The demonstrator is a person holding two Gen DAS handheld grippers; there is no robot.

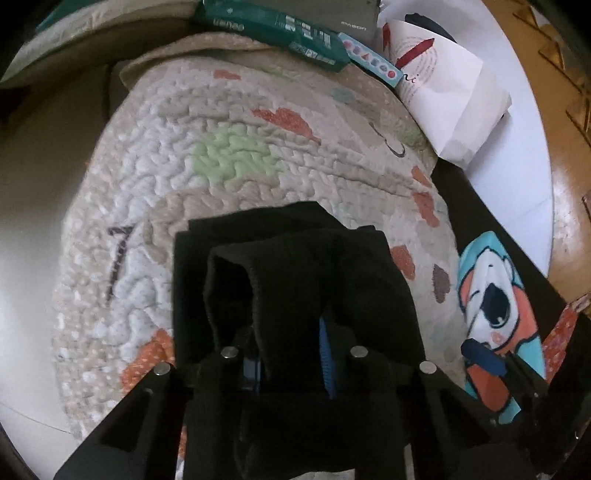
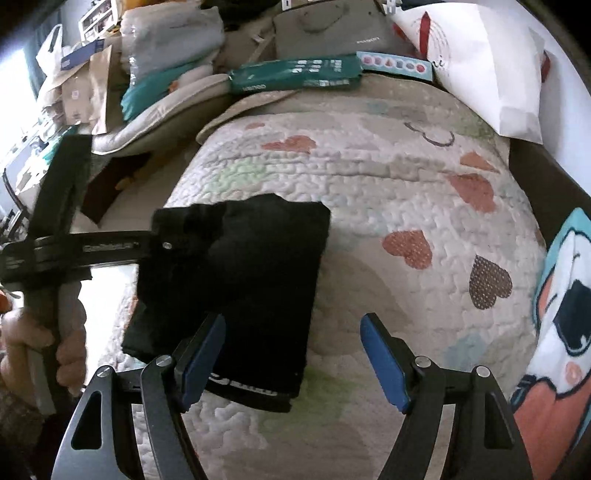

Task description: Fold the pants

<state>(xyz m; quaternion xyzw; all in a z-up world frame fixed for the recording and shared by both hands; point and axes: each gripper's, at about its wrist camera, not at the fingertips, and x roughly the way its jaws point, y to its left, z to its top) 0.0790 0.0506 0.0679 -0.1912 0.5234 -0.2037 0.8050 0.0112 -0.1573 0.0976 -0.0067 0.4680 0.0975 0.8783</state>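
Observation:
The black pants lie folded into a small rectangle on a quilted mat printed with hearts. My left gripper is shut on a fold of the pants, with black cloth bunched between its blue pads. It shows in the right wrist view reaching in from the left onto the pants' far left corner. My right gripper is open and empty, just above the mat at the near right edge of the pants; its left pad overlaps the pants' near edge.
A green packet, a grey bag and a white paper bag sit at the mat's far edge. A cartoon-print cloth lies to the right. Piles of clutter stand at far left.

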